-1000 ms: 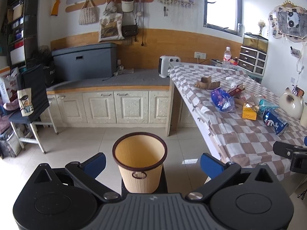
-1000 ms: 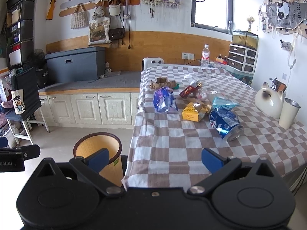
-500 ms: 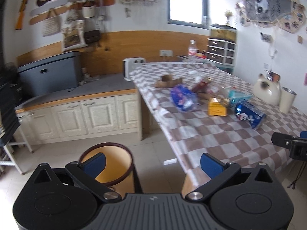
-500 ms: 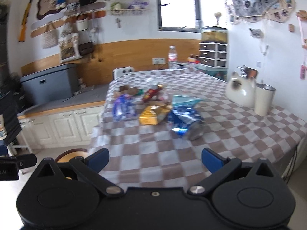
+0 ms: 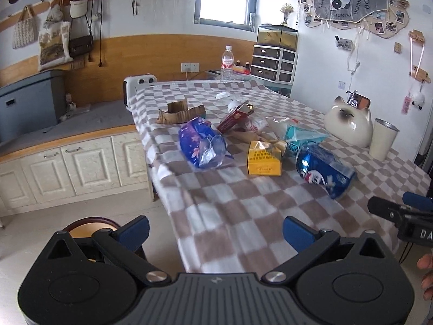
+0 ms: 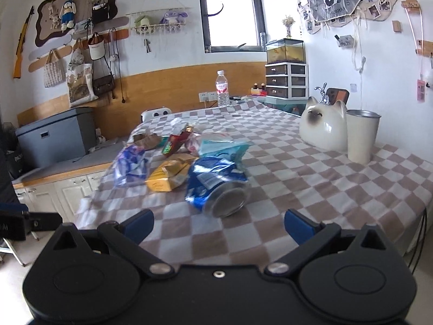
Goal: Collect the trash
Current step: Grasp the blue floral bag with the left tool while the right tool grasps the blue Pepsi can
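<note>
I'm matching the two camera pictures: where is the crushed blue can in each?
Left wrist: crushed blue can lies right of centre, just right of the yellow box.
Right wrist: can lies at centre, nearest the jaws.
Shared landmark: the cat figurine.

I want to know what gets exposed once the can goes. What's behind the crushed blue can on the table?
Directly behind the crushed blue can lies a teal plastic wrapper, with the yellow carton beside it. The wrapper's lower part is hidden by the can, as is anything beneath it.
</note>
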`<state>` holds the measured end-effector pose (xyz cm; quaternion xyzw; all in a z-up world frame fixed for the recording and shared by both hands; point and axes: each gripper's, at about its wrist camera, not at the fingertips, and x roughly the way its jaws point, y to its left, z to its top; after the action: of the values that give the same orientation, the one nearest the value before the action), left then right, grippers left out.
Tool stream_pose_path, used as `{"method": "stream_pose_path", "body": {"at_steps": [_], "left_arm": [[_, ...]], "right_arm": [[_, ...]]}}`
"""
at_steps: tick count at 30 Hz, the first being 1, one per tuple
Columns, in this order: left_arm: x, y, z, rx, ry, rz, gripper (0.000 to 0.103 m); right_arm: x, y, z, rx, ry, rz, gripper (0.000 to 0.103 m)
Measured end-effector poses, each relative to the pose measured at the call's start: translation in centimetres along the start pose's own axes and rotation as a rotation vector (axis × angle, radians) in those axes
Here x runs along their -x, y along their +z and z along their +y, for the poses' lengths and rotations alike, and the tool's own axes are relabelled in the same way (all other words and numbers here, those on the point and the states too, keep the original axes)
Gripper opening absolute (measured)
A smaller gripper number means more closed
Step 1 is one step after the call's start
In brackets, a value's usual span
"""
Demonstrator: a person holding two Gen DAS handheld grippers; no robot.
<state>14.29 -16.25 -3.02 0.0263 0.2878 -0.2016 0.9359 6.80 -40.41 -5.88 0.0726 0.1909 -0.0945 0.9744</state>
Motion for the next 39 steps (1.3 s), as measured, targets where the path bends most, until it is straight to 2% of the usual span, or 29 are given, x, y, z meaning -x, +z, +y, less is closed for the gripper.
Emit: {"method": "stream_pose_path", "body": {"at_steps": [4, 10, 12, 18, 25, 27, 30, 31, 33, 35, 36, 39], "left_arm": [[-2.5, 2.7, 0.6, 0.027, -0.007, -0.017, 0.103], [-7.2, 7.0, 1.7, 0.107, -0.008, -0.024, 0.103], [-9.0, 8.4, 2.0, 0.121, -0.006, -0.016, 0.103], [-14.4, 10.6, 3.5, 0.218, 0.001, 0.05, 0.103], [-19.0, 11.3, 4.0, 0.26, 0.029, 0.147, 0.103], [-20.1, 10.8, 4.4, 0.279, 0.034, 0.198, 0.103], [-20.1, 10.3, 4.0, 0.234, 0.098, 0.191, 0.103], [-20.3, 10.1, 4.1, 0.239, 0.127, 0.212, 0.103], [-21.2, 9.3, 5.0, 0.315, 0.122, 0.295, 0.103], [-21.1, 8.5, 6.2, 0.409, 0.086, 0.277, 0.103], [-21.2, 8.5, 6.5, 0.416, 0.072, 0.28, 0.103], [-20.8, 8.7, 6.3, 0.389, 0.077, 0.265, 0.099]], "right_arm": [[-2.2, 1.0, -1.0, -0.009, 0.003, 0.01, 0.103], [-4.9, 2.6, -2.5, -0.045, 0.058, 0.047, 0.103], [-5.7, 3.4, -3.4, -0.078, 0.107, 0.047, 0.102], [-9.0, 5.2, -7.1, -0.258, 0.272, 0.095, 0.082], [-13.8, 4.9, -9.8, -0.413, 0.369, 0.185, 0.064], [-15.1, 4.5, -9.9, -0.441, 0.4, 0.218, 0.063], [-16.8, 4.0, -9.4, -0.456, 0.462, 0.269, 0.057], [-17.0, 3.8, -9.2, -0.457, 0.489, 0.279, 0.056], [-17.1, 3.6, -8.4, -0.444, 0.538, 0.296, 0.05], [-16.8, 3.6, -7.6, -0.42, 0.561, 0.3, 0.047], [-16.5, 3.6, -7.2, -0.405, 0.572, 0.302, 0.043], [-15.8, 3.5, -6.3, -0.359, 0.587, 0.311, 0.041]]}}
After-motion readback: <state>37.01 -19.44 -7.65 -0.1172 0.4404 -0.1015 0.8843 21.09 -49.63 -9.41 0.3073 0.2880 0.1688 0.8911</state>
